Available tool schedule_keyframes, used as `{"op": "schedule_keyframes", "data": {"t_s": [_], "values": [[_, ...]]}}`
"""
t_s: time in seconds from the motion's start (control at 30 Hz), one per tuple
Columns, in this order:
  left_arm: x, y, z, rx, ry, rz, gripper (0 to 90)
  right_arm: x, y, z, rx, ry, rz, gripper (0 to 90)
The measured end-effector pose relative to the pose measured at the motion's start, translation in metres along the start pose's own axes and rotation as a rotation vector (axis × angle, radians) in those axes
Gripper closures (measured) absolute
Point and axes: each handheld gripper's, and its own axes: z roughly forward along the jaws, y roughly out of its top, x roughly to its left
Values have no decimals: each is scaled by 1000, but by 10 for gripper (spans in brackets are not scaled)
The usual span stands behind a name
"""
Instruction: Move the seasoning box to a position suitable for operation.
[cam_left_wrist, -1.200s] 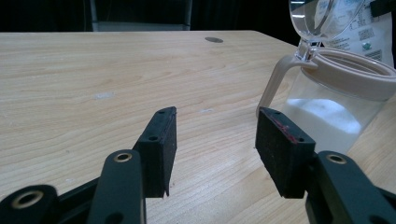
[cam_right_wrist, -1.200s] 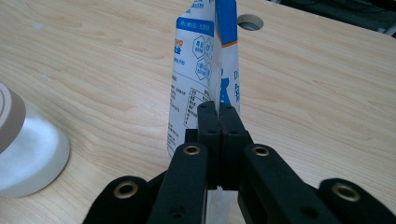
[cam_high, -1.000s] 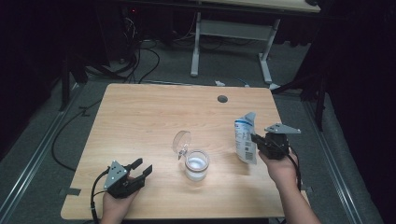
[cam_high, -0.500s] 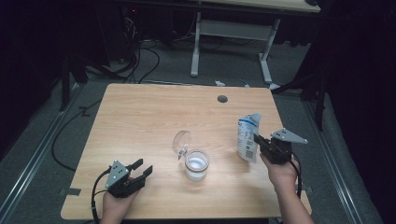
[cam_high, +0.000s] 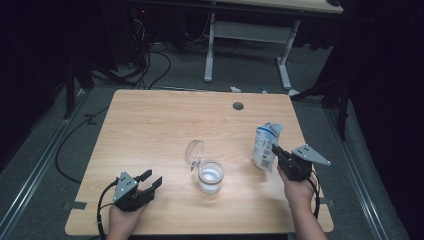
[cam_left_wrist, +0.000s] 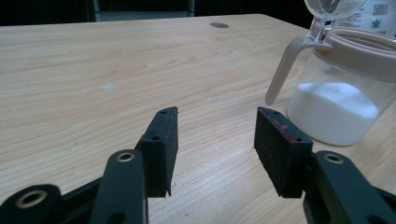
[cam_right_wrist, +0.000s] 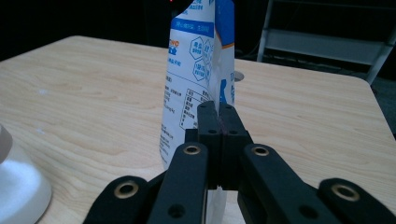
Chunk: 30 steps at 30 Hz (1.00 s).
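- White-and-blue pouch (cam_high: 266, 146) upright at the table's (cam_high: 160, 130) right side, pinched at its edge.
- Right gripper (cam_high: 276, 153) clamped tight on it.
- Lidded jar (cam_high: 210, 176) of white powder mid-table, lid flipped up.
- Left gripper (cam_high: 148, 179) spread apart, empty, near the front-left edge.

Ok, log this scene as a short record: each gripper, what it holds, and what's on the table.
left gripper: fingers open, nothing between them, low at the table's near left
right gripper: fingers shut on the bag's edge
bag: white and blue, upright at the table's right side
jar: clear, lid flipped open, white powder inside, near table centre
table: light wood, round hole near far edge
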Motion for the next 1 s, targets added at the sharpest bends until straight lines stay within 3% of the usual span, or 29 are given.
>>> {"op": "schedule_keyframes", "data": {"t_s": [0.13, 0.27, 0.6, 0.77, 1.0], "values": [[-2, 0, 0, 3, 15, 12, 500, 0, -9, 3, -35, -4, -2, 900], [-2, 0, -1, -1, 19, -18, 501, 0, -18, 5, -61, -3, -3, 900], [-14, -1, 4, 4, 25, -11, 502, -5, -31, 8, -121, -6, 0, 900], [-17, 0, 6, 9, 28, -4, 502, -8, -33, 17, -126, -16, 1, 900], [-17, -1, 5, 9, 17, -1, 501, -6, -39, 15, -143, -23, -5, 899]]}}
